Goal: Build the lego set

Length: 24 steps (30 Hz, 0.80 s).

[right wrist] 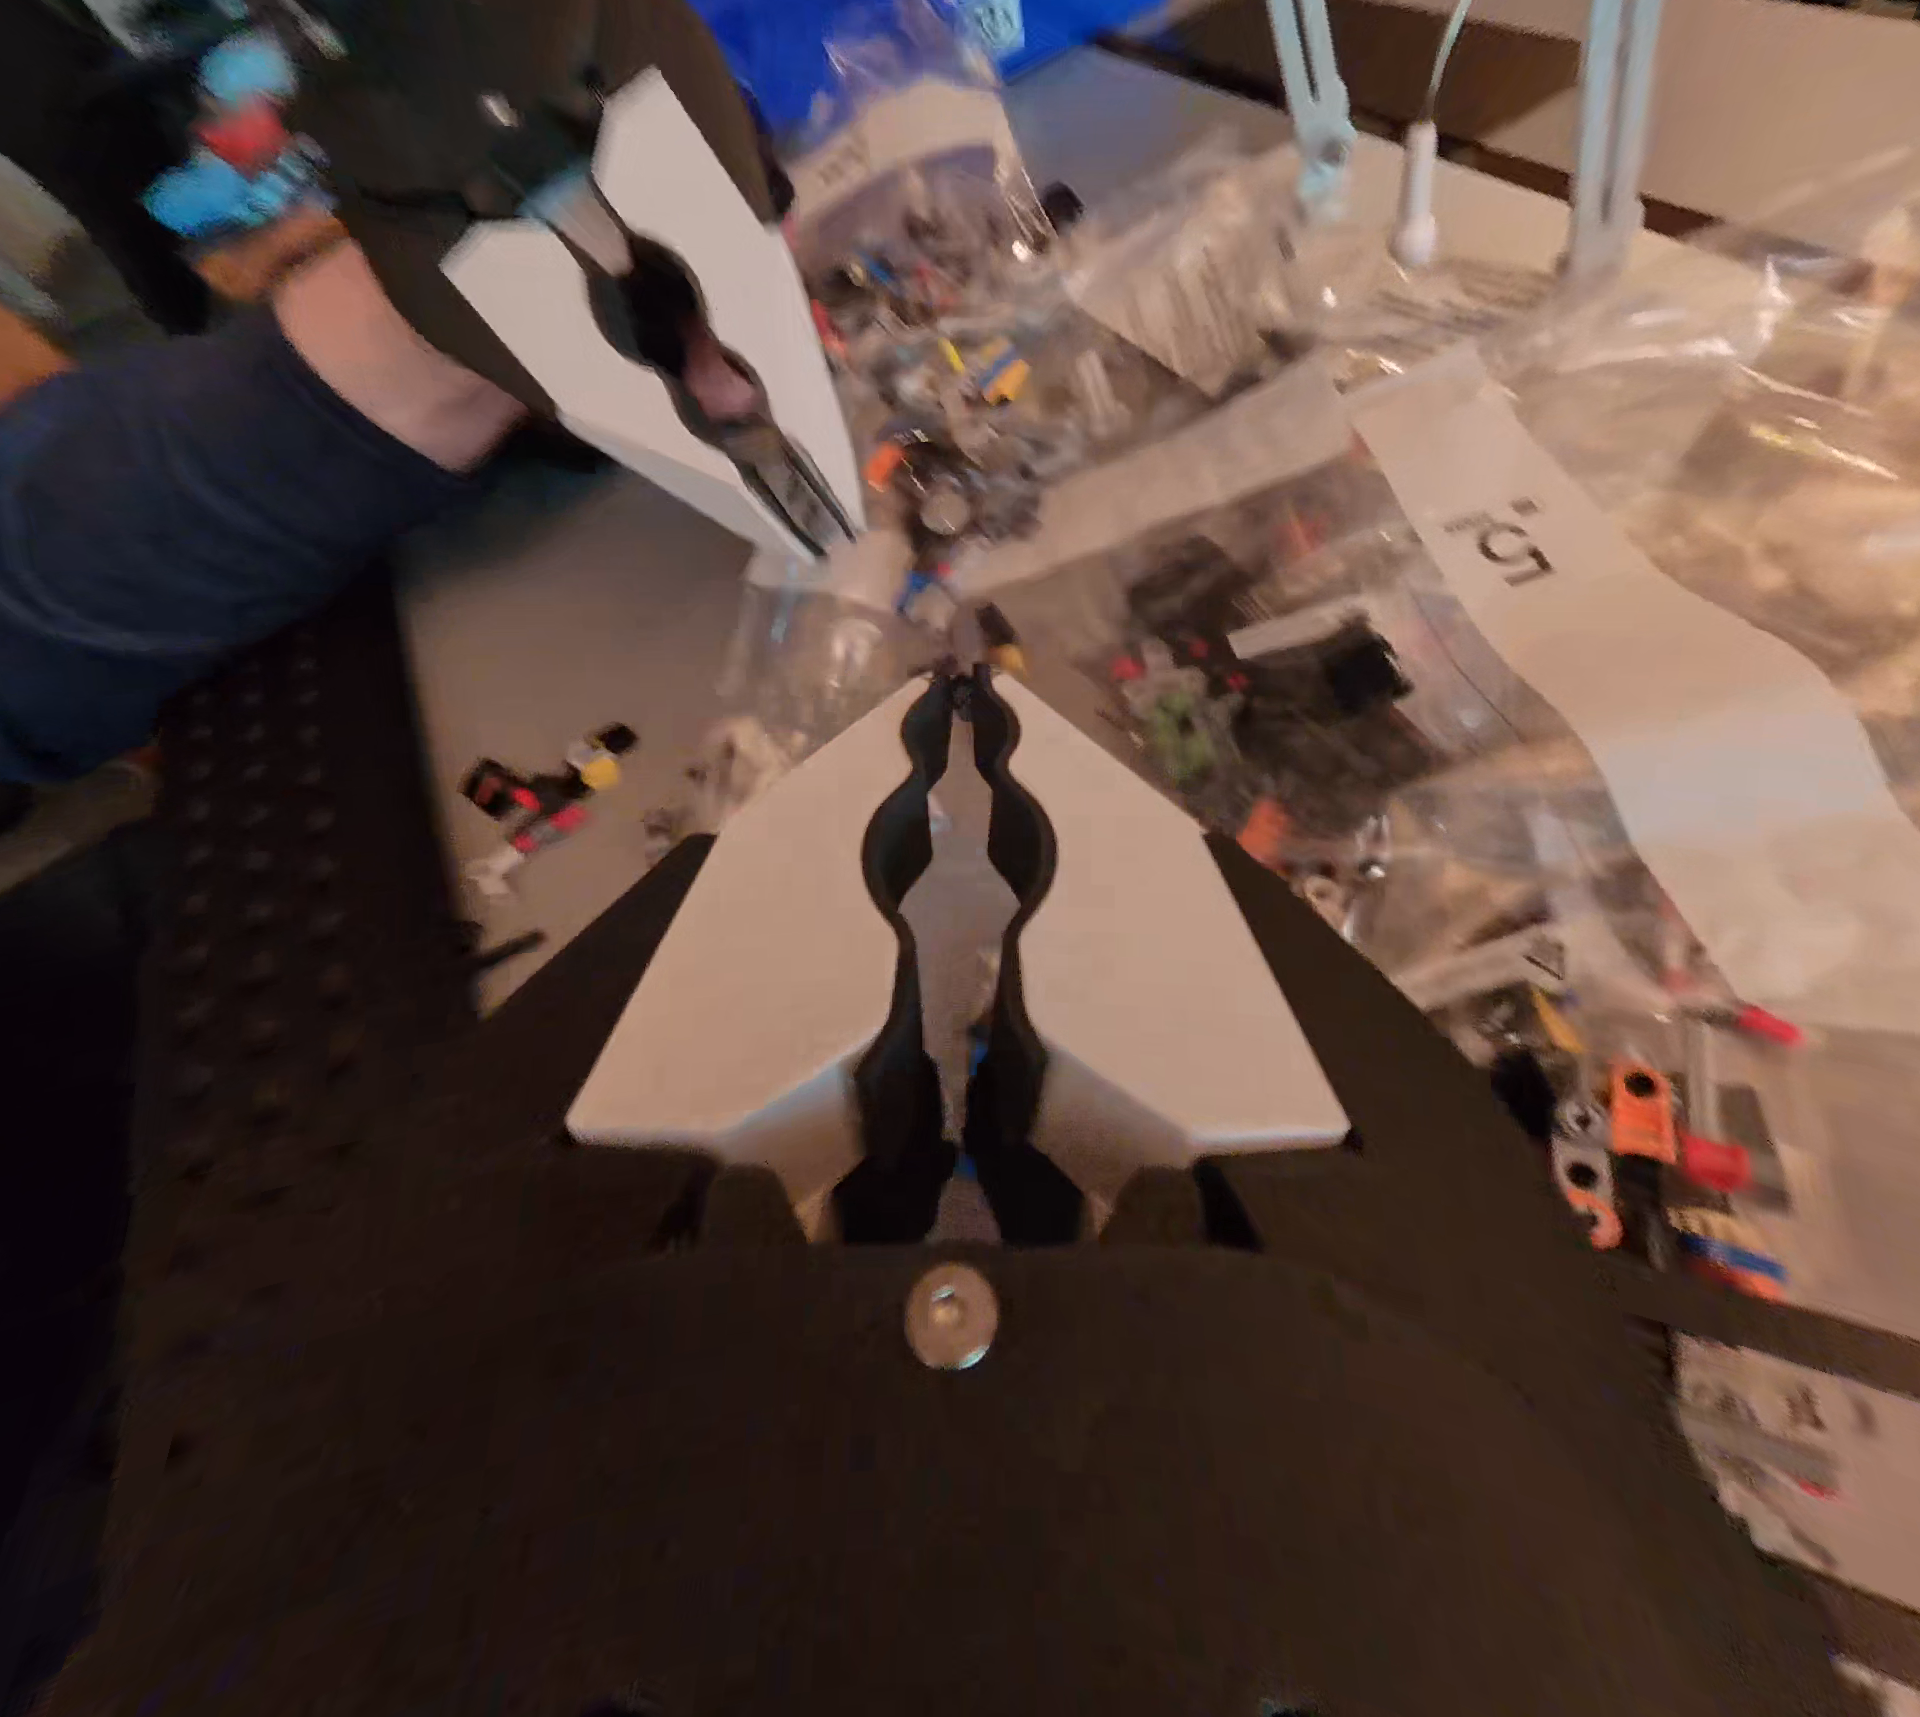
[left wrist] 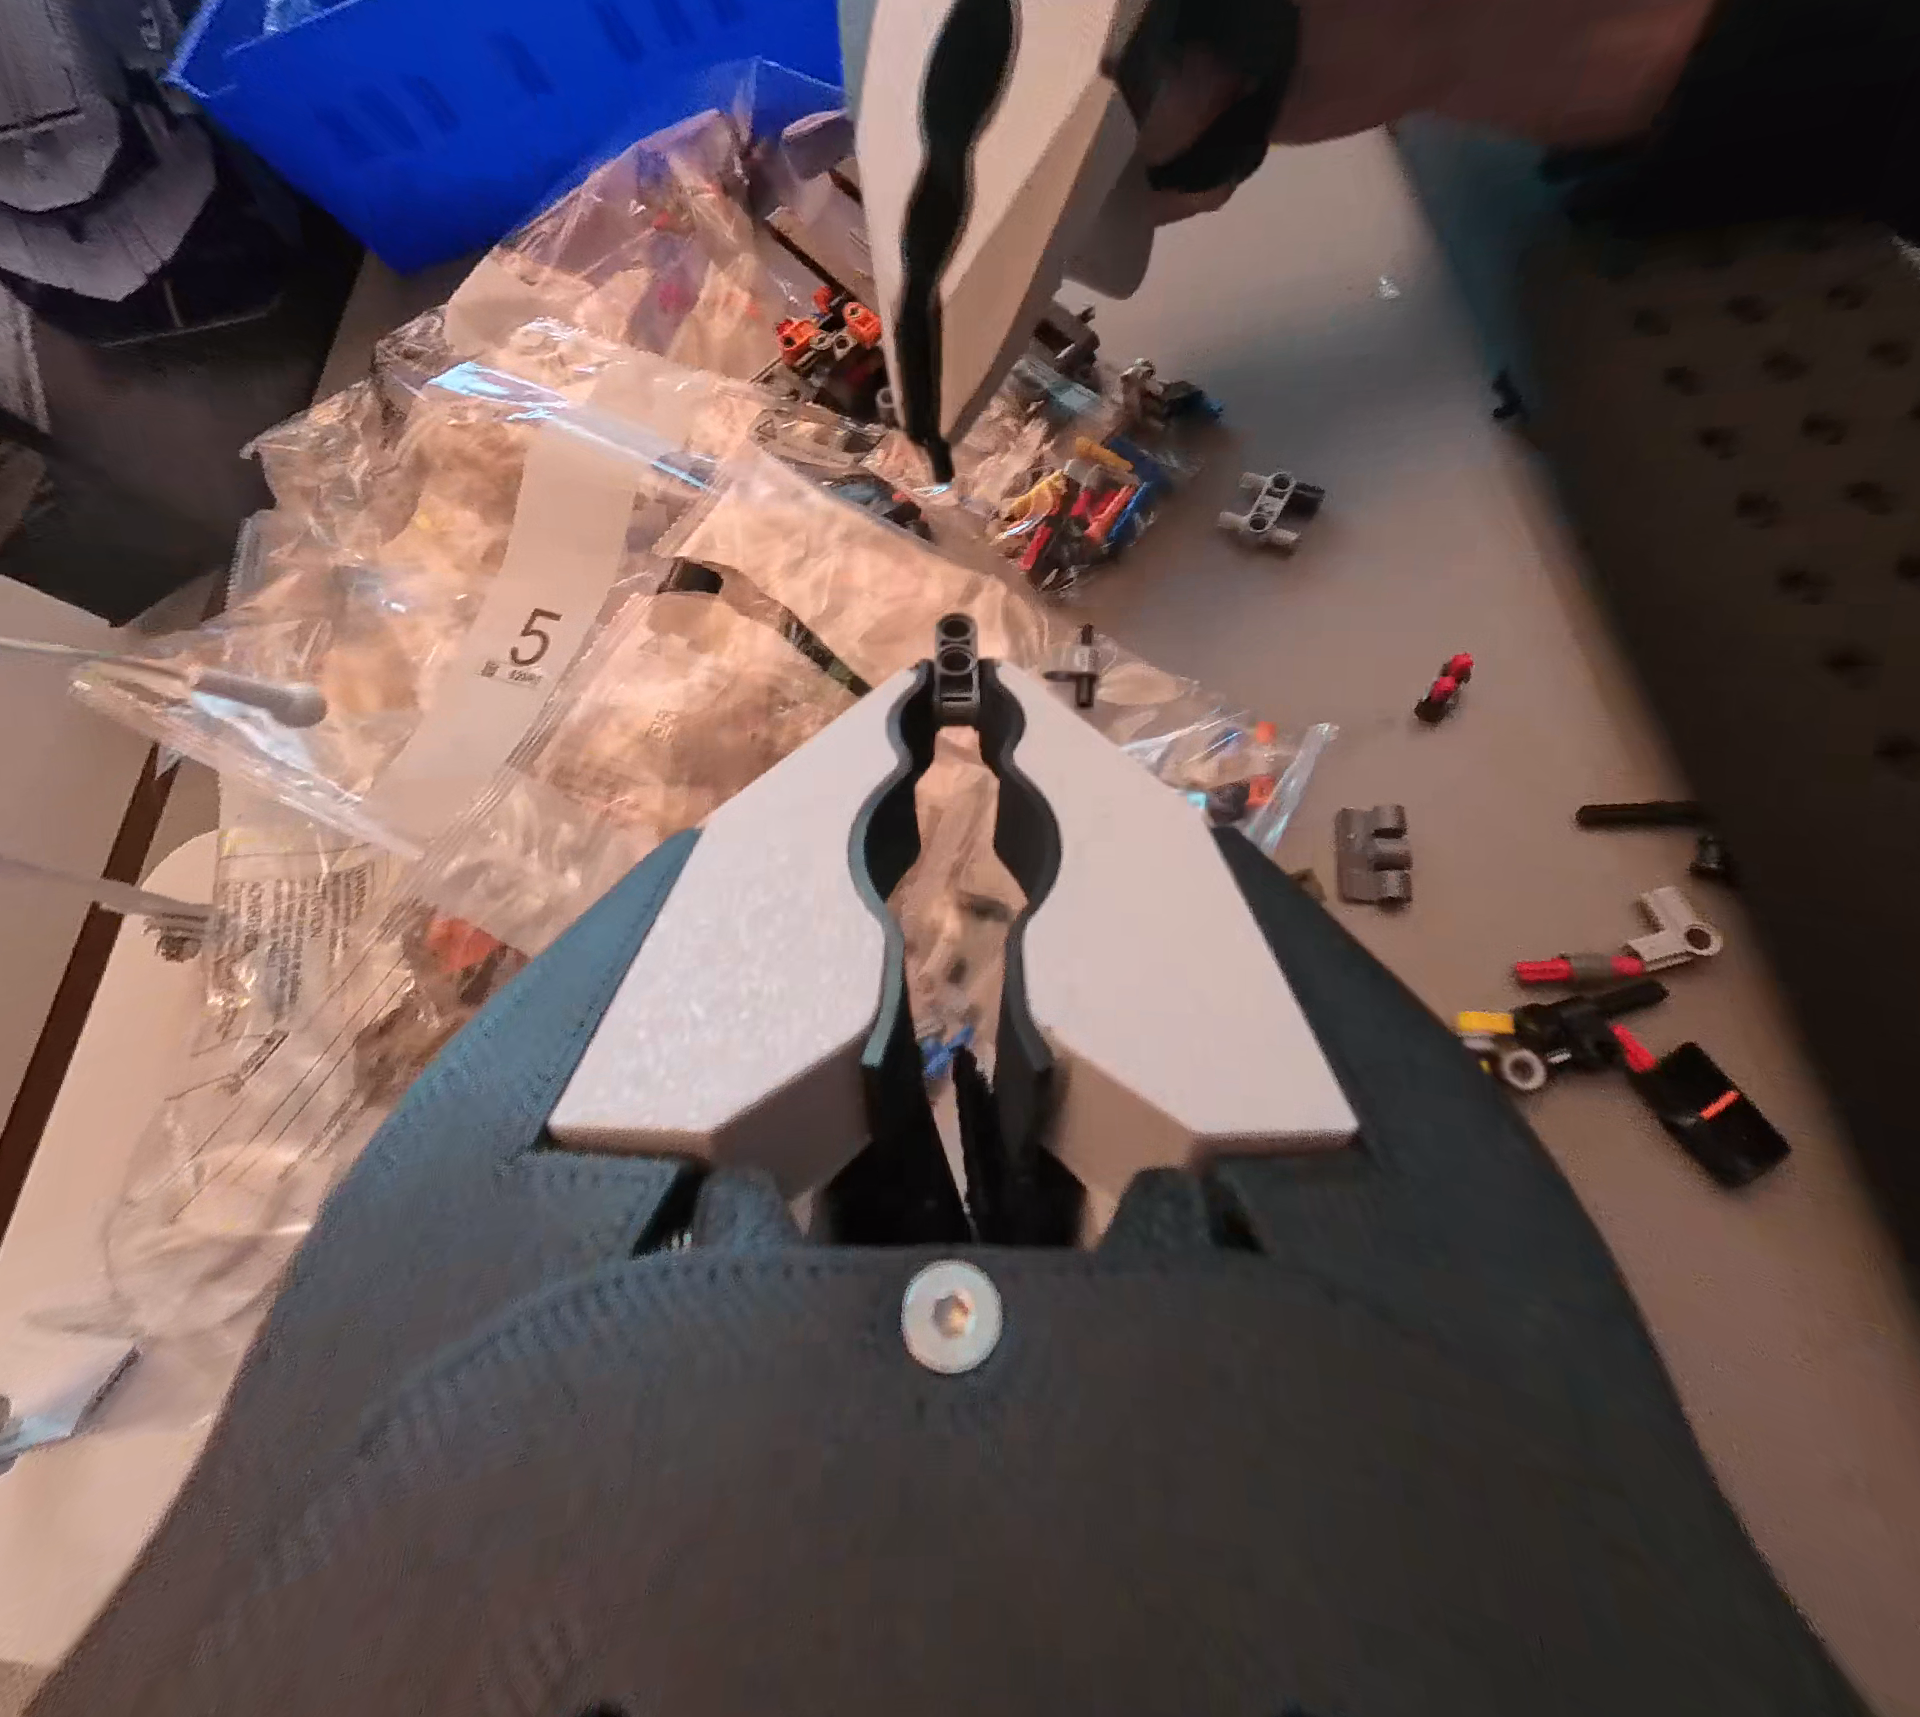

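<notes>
The build looks barely begun, judging by the table; the left gripper (left wrist: pixel 957 680) pinches a small dark grey pin connector with round holes (left wrist: pixel 954 661) at its fingertips, above a heap of clear plastic parts bags (left wrist: pixel 582 587); the right gripper (left wrist: pixel 935 452), its fingers pressed nearly together with nothing clearly between them, dips toward a far scatter of loose coloured pins (left wrist: pixel 1081 504); only small sub-assemblies lie near right, such as a black-and-yellow cluster (left wrist: pixel 1558 1033); most bags look unopened, so nearly all remains; a blue plastic bin (left wrist: pixel 499 36) stands far left.
</notes>
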Tool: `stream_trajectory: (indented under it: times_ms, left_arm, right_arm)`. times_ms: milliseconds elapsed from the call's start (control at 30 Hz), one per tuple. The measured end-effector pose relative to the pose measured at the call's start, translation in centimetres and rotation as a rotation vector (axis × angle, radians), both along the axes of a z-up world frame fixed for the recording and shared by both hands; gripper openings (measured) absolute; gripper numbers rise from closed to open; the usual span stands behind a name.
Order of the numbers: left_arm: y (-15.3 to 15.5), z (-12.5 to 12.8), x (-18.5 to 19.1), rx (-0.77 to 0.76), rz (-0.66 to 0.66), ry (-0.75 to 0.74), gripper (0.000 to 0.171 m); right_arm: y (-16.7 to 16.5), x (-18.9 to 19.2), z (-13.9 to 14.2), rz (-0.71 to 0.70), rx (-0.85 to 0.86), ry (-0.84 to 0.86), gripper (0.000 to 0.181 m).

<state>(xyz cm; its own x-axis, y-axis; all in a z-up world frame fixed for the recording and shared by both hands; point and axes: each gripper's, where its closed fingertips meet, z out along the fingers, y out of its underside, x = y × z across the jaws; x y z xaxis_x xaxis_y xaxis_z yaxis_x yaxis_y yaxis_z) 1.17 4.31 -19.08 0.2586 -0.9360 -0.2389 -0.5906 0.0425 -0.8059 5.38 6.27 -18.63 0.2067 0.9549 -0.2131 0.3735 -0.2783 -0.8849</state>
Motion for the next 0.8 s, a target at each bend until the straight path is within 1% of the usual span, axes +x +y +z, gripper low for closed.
stream_trajectory:
  times_ms: [67, 167, 367, 467, 533, 600, 667, 800]
  left_arm:
    - [0.4, 0.4, -0.6, -0.009, 0.018, -0.038, 0.006]
    - [1.1, 1.5, -1.1, 0.013, 0.044, -0.102, 0.006]
    - [1.7, 2.7, -1.2, 0.050, 0.073, -0.169, 0.006]
    - [2.0, 2.9, -1.4, 0.057, 0.085, -0.180, 0.006]
    - [2.2, 2.9, -1.5, 0.061, 0.096, -0.181, 0.006]
    - [2.3, 3.0, -1.6, 0.065, 0.102, -0.184, 0.006]
    - [2.4, 3.1, -1.8, 0.068, 0.112, -0.189, 0.006]
    - [2.7, 3.4, -2.2, 0.068, 0.126, -0.212, 0.006]
  right_arm:
    - [-0.5, -0.7, -1.0, 0.034, -0.032, -0.034, 0.001]
    - [-1.1, -2.0, -3.5, 0.069, -0.084, -0.138, 0.001]
    - [-1.7, -4.3, -5.9, 0.106, -0.114, -0.267, 0.001]
    - [-1.7, -5.8, -5.6, 0.118, -0.124, -0.237, 0.001]
    - [-1.5, -6.6, -5.9, 0.122, -0.142, -0.246, 0.002]
    - [-1.5, -7.1, -5.8, 0.129, -0.119, -0.242, 0.003]
    - [-1.5, -7.0, -5.1, 0.126, -0.106, -0.211, 0.004]
    - [-1.2, -6.1, -4.3, 0.112, -0.151, -0.161, 0.015]
